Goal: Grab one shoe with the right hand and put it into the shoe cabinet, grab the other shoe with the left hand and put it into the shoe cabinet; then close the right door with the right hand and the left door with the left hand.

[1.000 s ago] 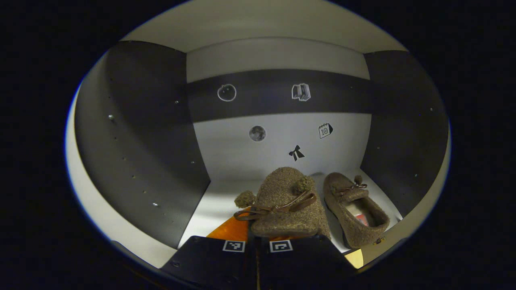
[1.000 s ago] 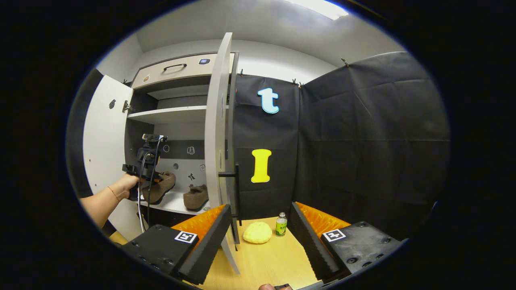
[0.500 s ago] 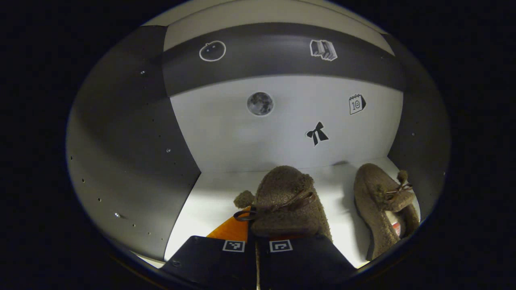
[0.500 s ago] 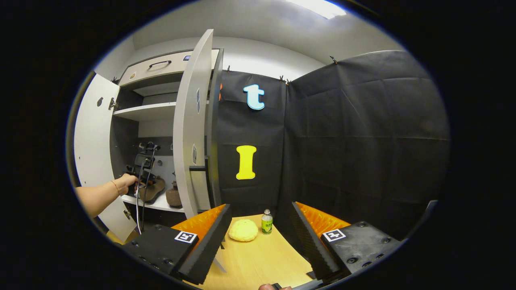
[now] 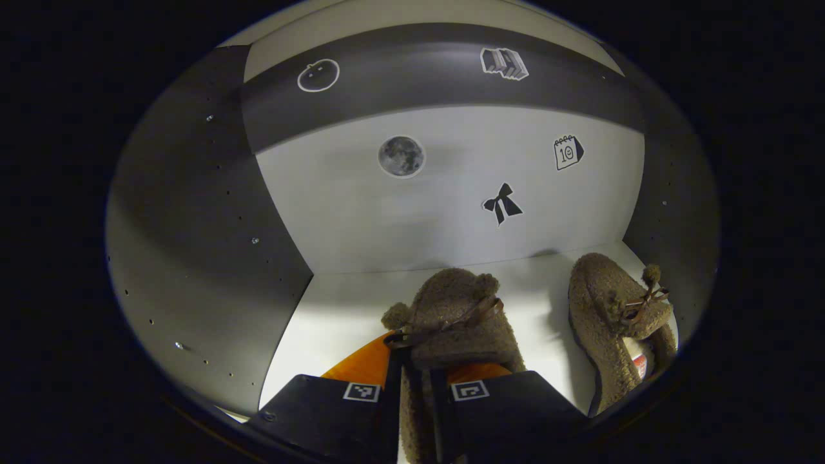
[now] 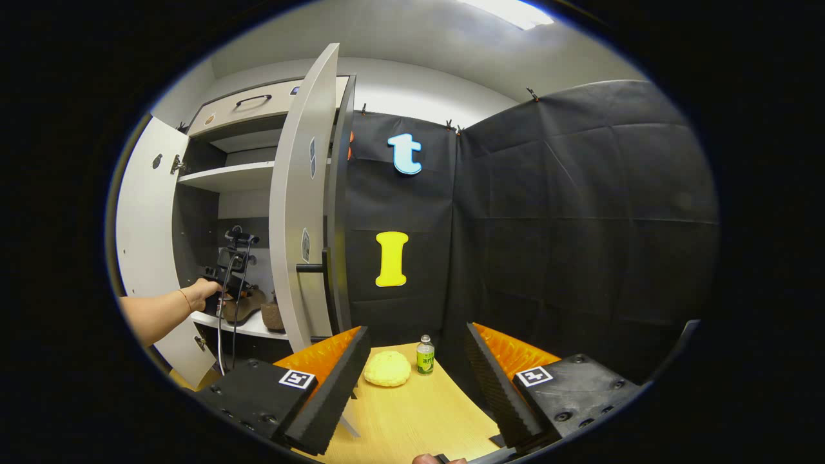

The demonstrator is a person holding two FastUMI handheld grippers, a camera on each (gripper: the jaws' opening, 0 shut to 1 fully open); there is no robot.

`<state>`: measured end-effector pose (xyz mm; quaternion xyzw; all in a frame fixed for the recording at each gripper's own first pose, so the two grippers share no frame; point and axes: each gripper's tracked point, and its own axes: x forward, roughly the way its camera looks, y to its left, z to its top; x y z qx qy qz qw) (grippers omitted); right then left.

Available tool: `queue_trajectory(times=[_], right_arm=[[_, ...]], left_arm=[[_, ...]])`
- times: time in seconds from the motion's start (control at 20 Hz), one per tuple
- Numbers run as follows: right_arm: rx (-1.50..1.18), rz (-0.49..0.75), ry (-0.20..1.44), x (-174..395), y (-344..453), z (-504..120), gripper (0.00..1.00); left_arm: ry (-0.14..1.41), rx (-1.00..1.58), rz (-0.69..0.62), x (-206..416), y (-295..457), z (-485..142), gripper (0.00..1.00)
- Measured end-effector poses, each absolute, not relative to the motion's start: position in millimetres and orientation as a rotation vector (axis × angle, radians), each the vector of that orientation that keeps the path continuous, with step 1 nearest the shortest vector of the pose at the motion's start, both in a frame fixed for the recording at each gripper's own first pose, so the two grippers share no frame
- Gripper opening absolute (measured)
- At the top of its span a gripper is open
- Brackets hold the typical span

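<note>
A fuzzy brown shoe [image 5: 451, 316] with a ribbon bow lies toe-first on the cabinet's white shelf [image 5: 335, 309]. My left gripper [image 5: 425, 354] is open by a narrow gap, and the shoe's heel wall still runs between its fingers. The second brown shoe [image 5: 619, 309] rests to its right by the side wall. In the right gripper view, a hand [image 6: 193, 296] holds the left gripper [image 6: 232, 270] inside the cabinet, above both shoes [image 6: 248, 303]. My right gripper [image 6: 416, 330] hangs open over the wooden table [image 6: 412, 419], holding nothing.
The right door [image 6: 296, 212] stands ajar, nearly edge-on, with a dark bar handle. The left door [image 6: 145, 245] is swung wide. A yellow round lump [image 6: 387, 372] and a small green bottle [image 6: 425, 354] sit on the table ahead of the right gripper.
The left gripper went deeper into the cabinet and lowered the shoe onto the shelf; its fingers have parted slightly. The right gripper view swung a little, shifting the door leftward.
</note>
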<state>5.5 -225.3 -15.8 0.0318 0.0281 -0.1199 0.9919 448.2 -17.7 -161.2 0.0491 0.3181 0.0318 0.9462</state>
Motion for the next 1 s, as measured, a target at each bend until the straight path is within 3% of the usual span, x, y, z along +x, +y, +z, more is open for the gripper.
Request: queue_trajectory(times=[0.05,0.15,0.2,0.35,0.4,0.6,1.0], right_arm=[[0.071,-0.235,0.058,6.3,-223.8,-16.0,0.97],[0.083,-0.223,0.055,6.9,-221.3,-15.6,0.97],[0.083,-0.219,0.044,7.0,-220.5,-14.5,0.97],[0.058,-0.212,0.013,9.7,-220.0,-11.0,0.97],[0.045,-0.216,0.025,11.2,-222.0,-14.5,0.97],[0.102,-0.204,0.043,14.3,-224.3,-14.6,0.97],[0.123,-0.134,0.013,46.3,-218.4,-11.5,0.98]], left_arm=[[0.646,0.095,0.061,444.5,-18.5,-159.6,0.27],[0.626,0.103,0.062,436.7,-16.4,-152.4,0.37],[0.608,0.109,0.062,432.5,-15.6,-147.1,0.47],[0.514,0.134,0.048,417.7,-17.7,-125.1,0.61],[0.480,0.141,0.040,410.4,-21.3,-118.0,0.73],[0.362,0.140,-0.017,380.6,-42.2,-88.7,0.95],[0.099,0.044,-0.045,295.1,-60.8,3.8,0.96]])
